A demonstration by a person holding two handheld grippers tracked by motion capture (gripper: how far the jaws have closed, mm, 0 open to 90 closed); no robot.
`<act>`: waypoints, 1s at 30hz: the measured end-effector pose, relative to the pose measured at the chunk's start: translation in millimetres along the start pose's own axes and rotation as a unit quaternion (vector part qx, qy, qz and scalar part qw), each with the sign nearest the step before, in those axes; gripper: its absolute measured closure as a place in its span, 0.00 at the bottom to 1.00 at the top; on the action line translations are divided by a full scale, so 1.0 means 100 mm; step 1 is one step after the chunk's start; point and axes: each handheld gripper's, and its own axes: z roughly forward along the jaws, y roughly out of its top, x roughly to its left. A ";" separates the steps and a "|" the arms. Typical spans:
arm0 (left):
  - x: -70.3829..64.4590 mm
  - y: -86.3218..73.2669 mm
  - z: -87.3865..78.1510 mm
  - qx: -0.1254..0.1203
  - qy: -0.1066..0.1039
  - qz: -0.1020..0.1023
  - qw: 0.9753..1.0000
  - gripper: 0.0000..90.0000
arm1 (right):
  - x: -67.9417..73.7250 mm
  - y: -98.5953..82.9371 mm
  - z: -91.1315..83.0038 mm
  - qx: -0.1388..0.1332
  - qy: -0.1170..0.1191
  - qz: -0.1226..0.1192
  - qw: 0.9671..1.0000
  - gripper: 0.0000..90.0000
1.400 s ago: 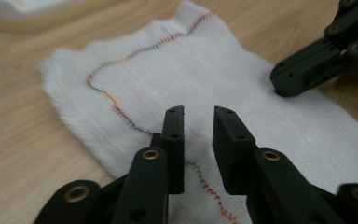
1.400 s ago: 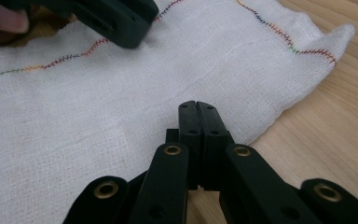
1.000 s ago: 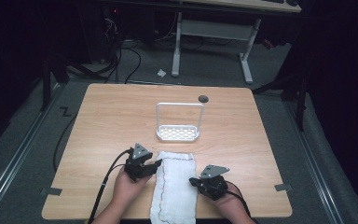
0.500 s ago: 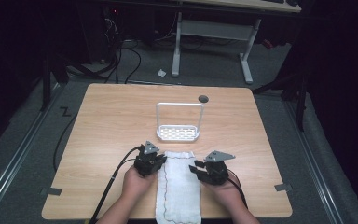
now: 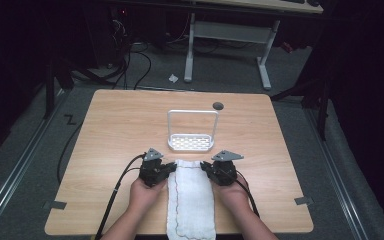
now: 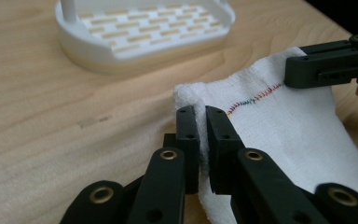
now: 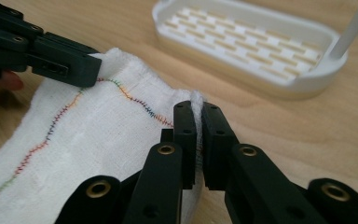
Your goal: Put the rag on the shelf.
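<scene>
A white cloth [image 5: 191,200] with coloured stitching along its hem lies lengthwise on the wooden table [image 5: 110,130], its near end hanging over the front edge. My left gripper [image 5: 171,167] is shut on the cloth's [image 6: 279,126] far left corner, seen at the left gripper [image 6: 201,114]. My right gripper [image 5: 203,167] is shut on the far right corner of the cloth [image 7: 93,135], seen at the right gripper [image 7: 196,109]. Both corners are pinched between the black jaws and lifted slightly off the wood.
A white slotted rack [image 5: 192,142] with an upright wire frame stands just beyond the cloth, also in the left gripper view [image 6: 144,32] and right gripper view [image 7: 247,42]. A small dark round spot [image 5: 218,105] sits near the table's far edge.
Both grippers have moved forward toward the rack, dragging the cloth's far edge with them, so the cloth now lies straighter and narrower.
</scene>
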 end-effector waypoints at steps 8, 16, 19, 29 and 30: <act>-0.10 0.21 -0.21 -0.072 -0.001 0.002 0.997 0.94 | 0.10 0.18 -0.28 -0.068 -0.015 -0.025 0.997 0.96; -0.30 0.55 -0.46 -0.125 0.000 0.039 0.991 0.94 | 0.12 0.47 -0.60 -0.140 -0.020 -0.029 0.989 0.96; -0.37 0.67 -0.56 -0.146 0.000 0.049 0.988 0.94 | 0.12 0.58 -0.69 -0.160 -0.022 -0.030 0.986 0.96; -0.49 0.97 -0.79 -0.197 -0.006 0.070 0.978 0.94 | 0.18 0.92 -0.93 -0.209 -0.021 -0.047 0.977 0.96; -0.51 0.99 -0.81 -0.202 -0.006 0.073 0.977 0.94 | 0.19 0.95 -0.95 -0.214 -0.021 -0.049 0.975 0.96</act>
